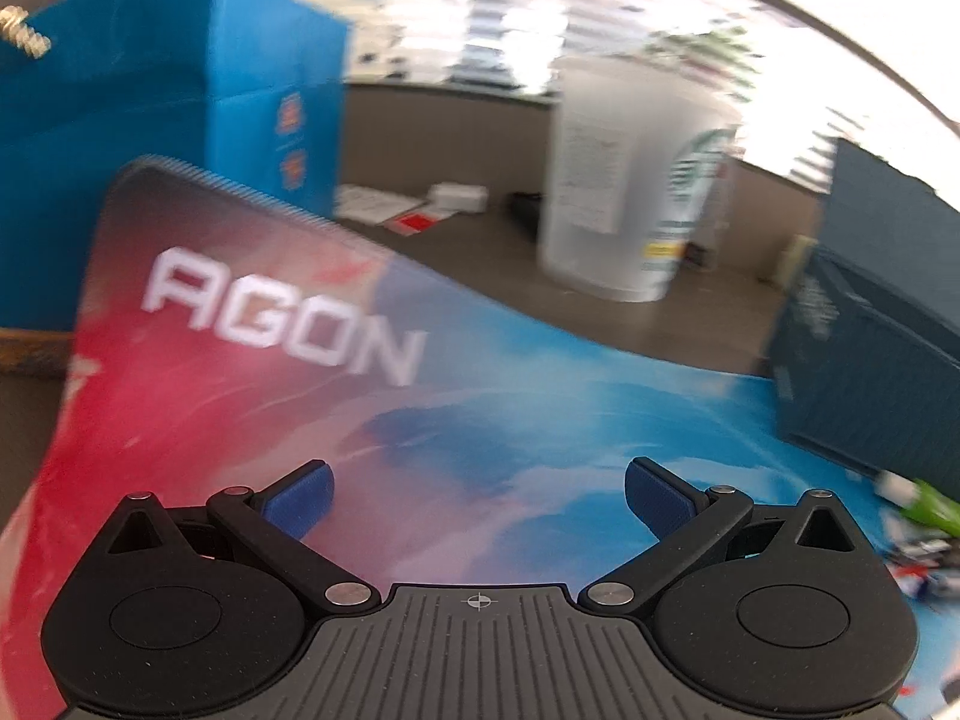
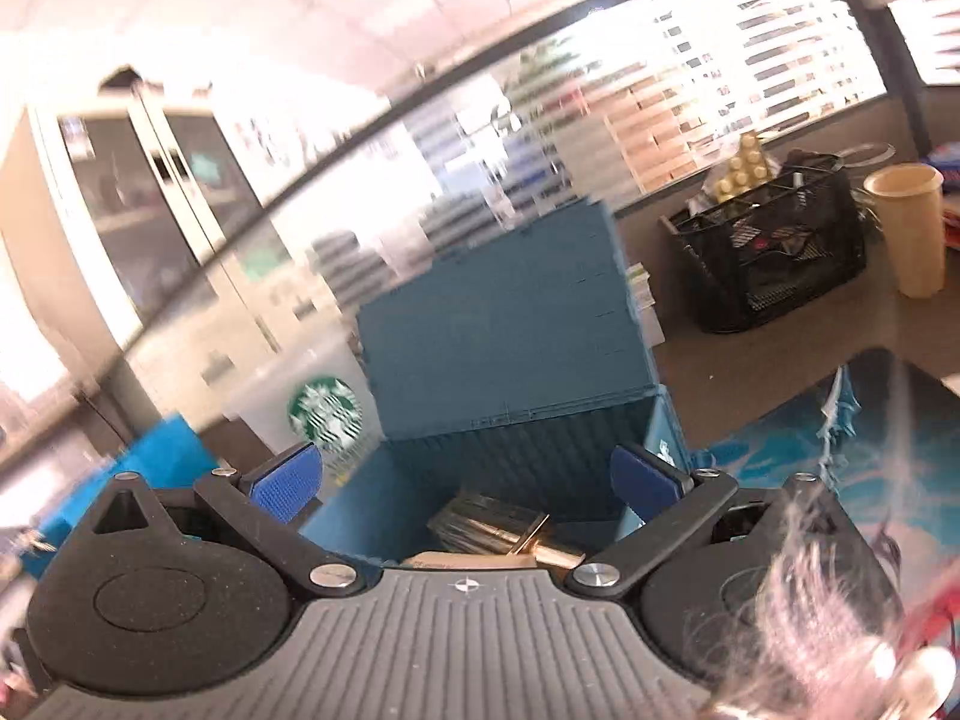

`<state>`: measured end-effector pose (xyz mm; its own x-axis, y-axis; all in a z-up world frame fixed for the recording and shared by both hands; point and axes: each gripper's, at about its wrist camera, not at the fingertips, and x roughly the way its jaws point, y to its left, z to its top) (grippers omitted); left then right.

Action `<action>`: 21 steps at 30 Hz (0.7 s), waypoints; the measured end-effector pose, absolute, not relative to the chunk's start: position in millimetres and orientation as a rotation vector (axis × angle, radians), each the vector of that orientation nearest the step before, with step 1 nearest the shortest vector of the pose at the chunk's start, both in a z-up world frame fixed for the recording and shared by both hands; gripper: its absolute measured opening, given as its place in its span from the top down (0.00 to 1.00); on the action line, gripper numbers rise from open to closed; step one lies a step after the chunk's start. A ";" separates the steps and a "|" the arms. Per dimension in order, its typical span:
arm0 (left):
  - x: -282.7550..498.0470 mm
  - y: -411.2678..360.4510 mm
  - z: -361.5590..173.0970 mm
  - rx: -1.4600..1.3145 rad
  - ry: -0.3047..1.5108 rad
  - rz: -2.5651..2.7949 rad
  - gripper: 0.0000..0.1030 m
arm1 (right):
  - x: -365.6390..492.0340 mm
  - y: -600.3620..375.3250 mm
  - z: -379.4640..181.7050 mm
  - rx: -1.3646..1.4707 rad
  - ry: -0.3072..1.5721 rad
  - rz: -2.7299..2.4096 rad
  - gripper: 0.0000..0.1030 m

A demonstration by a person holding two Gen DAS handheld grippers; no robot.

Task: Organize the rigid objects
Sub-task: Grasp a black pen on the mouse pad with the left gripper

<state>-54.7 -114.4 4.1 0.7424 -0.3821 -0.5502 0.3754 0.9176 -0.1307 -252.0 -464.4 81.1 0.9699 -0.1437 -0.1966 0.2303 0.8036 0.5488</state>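
Note:
My right gripper [image 2: 465,462] stands open just above a teal storage box [image 2: 528,444] whose lid [image 2: 498,324] is raised behind it. A gold and dark metallic cylinder [image 2: 498,525] lies in the box, below and between the blue pads, untouched. My left gripper [image 1: 477,474] is open with nothing in it and hovers over a red and blue AGON mouse pad [image 1: 420,390]. The same teal box [image 1: 870,360] stands at the pad's right edge in the left wrist view.
A tall blue carton [image 1: 150,120] stands at the left and a Starbucks cup [image 1: 630,180] behind the pad. Small items, one of them green [image 1: 933,507], lie at the right. A black mesh organizer [image 2: 774,252] and a beige cup [image 2: 912,228] stand far right on the grey desk.

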 end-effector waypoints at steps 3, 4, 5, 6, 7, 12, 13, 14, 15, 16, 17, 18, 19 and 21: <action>-72.1 -126.9 8.6 0.034 0.548 -0.514 0.00 | -277.9 -469.4 74.9 0.630 0.103 -0.225 0.00; -78.1 -130.8 9.6 0.042 0.533 -0.555 0.00 | -283.3 -471.1 72.1 0.629 0.101 -0.236 0.00; -84.2 -134.3 10.9 0.051 0.521 -0.606 0.00 | -288.3 -473.2 68.7 0.629 0.103 -0.251 0.00; -89.6 -137.7 12.5 0.056 0.516 -0.655 0.00 | -294.5 -476.1 65.7 0.628 0.109 -0.263 0.00; -95.7 -140.9 14.0 0.061 0.512 -0.704 0.00 | -298.6 -478.7 61.6 0.628 0.120 -0.281 0.00; -131.9 -164.4 23.0 0.165 0.491 -0.933 0.00 | -318.3 -489.4 45.6 0.621 0.140 -0.360 0.00; -140.7 -169.8 24.8 0.206 0.484 -0.989 0.00 | -327.6 -492.2 41.6 0.608 0.145 -0.381 0.00; -149.6 -174.8 25.9 0.240 0.479 -1.037 0.00 | -329.1 -492.0 40.3 0.593 0.153 -0.407 0.00; -158.9 -179.6 27.1 0.279 0.473 -1.086 0.00 | -331.1 -491.9 39.0 0.578 0.157 -0.420 0.00; -168.8 -184.6 28.0 0.321 0.463 -1.132 0.00 | -333.9 -491.5 37.6 0.568 0.158 -0.418 0.00; -179.6 -189.4 28.0 0.375 0.447 -1.187 0.00 | -335.5 -491.6 36.6 0.563 0.158 -0.414 0.00; -191.4 -192.1 28.1 0.426 0.426 -1.227 0.00 | -336.9 -491.0 35.8 0.559 0.158 -0.413 0.00; -204.1 -193.1 27.6 0.476 0.399 -1.259 0.00 | -338.7 -491.6 35.1 0.558 0.157 -0.413 0.00; -224.1 -195.3 25.6 0.560 0.355 -1.307 0.00 | -340.6 -492.5 34.1 0.564 0.152 -0.410 0.00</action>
<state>-224.1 -195.3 25.6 0.2356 -0.8043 -0.5455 0.9697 0.1575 0.1867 -340.6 -492.5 34.1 0.9082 -0.3351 -0.2507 0.4174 0.7671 0.4872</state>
